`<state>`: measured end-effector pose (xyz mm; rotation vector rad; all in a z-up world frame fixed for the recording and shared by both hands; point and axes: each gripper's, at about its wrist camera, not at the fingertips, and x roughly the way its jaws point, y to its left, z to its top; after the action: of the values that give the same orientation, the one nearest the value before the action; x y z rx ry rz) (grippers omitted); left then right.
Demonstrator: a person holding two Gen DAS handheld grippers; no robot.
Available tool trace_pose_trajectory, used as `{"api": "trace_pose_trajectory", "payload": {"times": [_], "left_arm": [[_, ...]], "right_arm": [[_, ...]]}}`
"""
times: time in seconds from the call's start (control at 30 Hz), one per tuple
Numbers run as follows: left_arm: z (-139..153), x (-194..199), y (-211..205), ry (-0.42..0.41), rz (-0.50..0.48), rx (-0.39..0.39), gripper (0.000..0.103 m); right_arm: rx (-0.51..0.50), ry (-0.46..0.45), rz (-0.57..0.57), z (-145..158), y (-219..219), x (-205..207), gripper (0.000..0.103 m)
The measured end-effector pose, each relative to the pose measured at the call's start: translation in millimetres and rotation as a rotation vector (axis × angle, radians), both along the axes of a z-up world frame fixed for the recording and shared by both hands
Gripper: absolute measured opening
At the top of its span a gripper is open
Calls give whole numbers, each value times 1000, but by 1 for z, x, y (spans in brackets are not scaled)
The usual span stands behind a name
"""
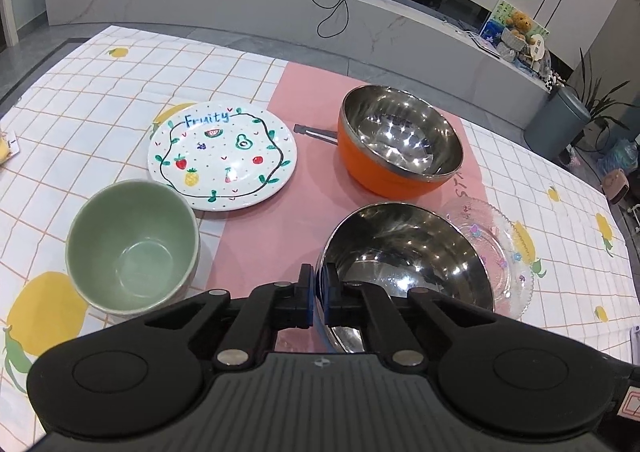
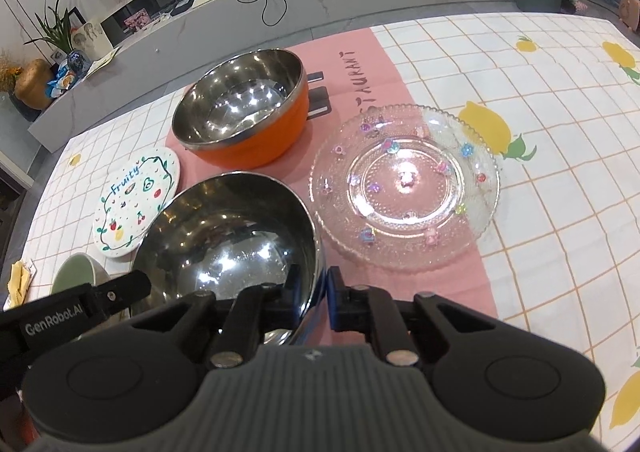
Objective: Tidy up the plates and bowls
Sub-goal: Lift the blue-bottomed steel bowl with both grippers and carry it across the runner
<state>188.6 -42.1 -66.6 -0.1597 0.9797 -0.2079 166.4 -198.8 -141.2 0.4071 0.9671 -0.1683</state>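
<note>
Both grippers are clamped on the rim of the same steel bowl (image 1: 408, 252), which sits on the pink placemat (image 1: 308, 180) near the front edge of the desk (image 1: 100, 72).

In the left wrist view, the left gripper (image 1: 317, 288) has its jaws closed almost fully on the bowl's near rim, the thin wall pinched between the two blue pads at about 7 o'clock of the bowl.

In the right wrist view, the right gripper (image 2: 316, 288) likewise has its jaws drawn in tight on the rim, one finger inside the bowl and one outside, at about 5 o'clock of the bowl. The left gripper's black finger enters that view from the left edge.

From the held bowl in the left wrist view:
- The orange bowl (image 1: 400, 144), steel-lined, stands at 12 o'clock on the placemat, close by but apart.
- The fruit-painted plate (image 1: 222, 156) lies at 10 o'clock, half on the placemat and half on the checked tablecloth.
- The green bowl (image 1: 132, 248) stands upright at 9 o'clock, its rim just beside the painted plate.
- The clear glass plate (image 1: 496, 248) lies at 3 o'clock, partly hidden behind the steel bowl.

All the dishes appear empty.
</note>
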Motion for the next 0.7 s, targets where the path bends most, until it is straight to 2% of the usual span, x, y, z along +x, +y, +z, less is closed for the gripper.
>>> {"api": "trace_pose_trajectory", "payload": {"times": [0.3, 0.7], "left_arm": [[28, -25, -5, -43, -42, 21, 4], [97, -95, 4, -151, -58, 23, 5]], "right_arm": [[13, -5, 3, 19, -1, -25, 10], [70, -92, -4, 75, 6, -105, 11]]}}
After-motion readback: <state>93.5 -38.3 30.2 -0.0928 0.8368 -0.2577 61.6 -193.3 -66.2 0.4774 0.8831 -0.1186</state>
